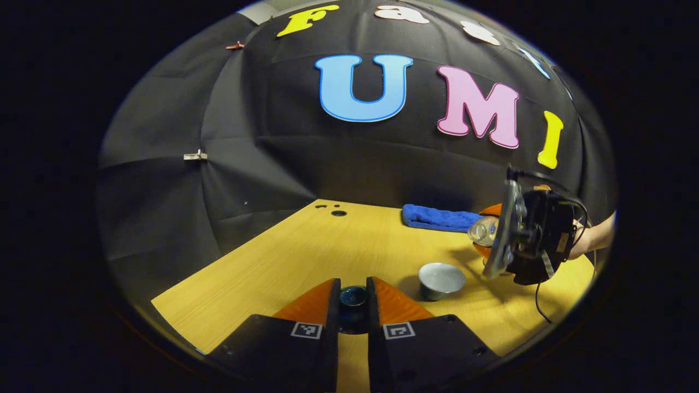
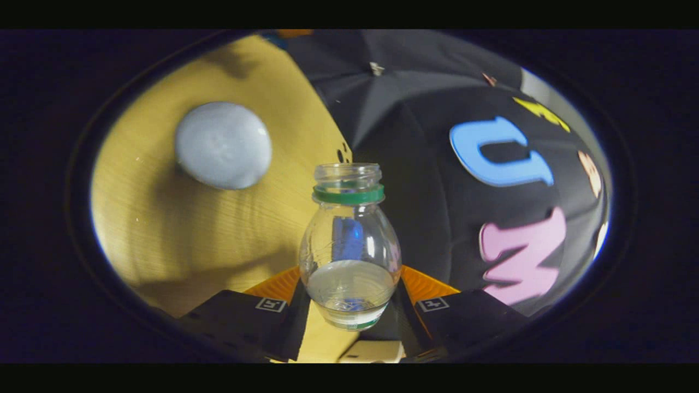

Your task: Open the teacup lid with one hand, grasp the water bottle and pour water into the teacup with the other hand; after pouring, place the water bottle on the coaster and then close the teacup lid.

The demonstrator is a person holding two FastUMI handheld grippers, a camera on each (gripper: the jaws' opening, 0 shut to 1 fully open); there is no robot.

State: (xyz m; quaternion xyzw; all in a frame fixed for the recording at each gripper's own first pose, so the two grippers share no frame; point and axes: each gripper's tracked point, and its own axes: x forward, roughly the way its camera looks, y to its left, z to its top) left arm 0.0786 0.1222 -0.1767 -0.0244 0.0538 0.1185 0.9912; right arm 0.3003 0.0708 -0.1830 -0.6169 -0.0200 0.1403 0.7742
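While the wooden table spreads bare across most of the booth, a folded blue towel lies along its far edge near the wall. Held tilted above the table, the right gripper has both fingers pressed on the body of the clear water bottle, cap off and mouth open, with only a shallow pool of water low in its body; in the left gripper view that bottle's neck leans toward the teacup from above and to one side. The teacup stands open on the table, pale and seemingly without water as far as the pictures tell. Something orange, probably the coaster, shows behind the bottle. Smallest is the dark teacup lid, clamped between the nearly closed fingers of the left gripper. The risk, as I judge it, is that the bottle mouth sits off to the side of the cup, so a further tilt could spill onto the table; a thin, curved bottle might also slip in the grip.
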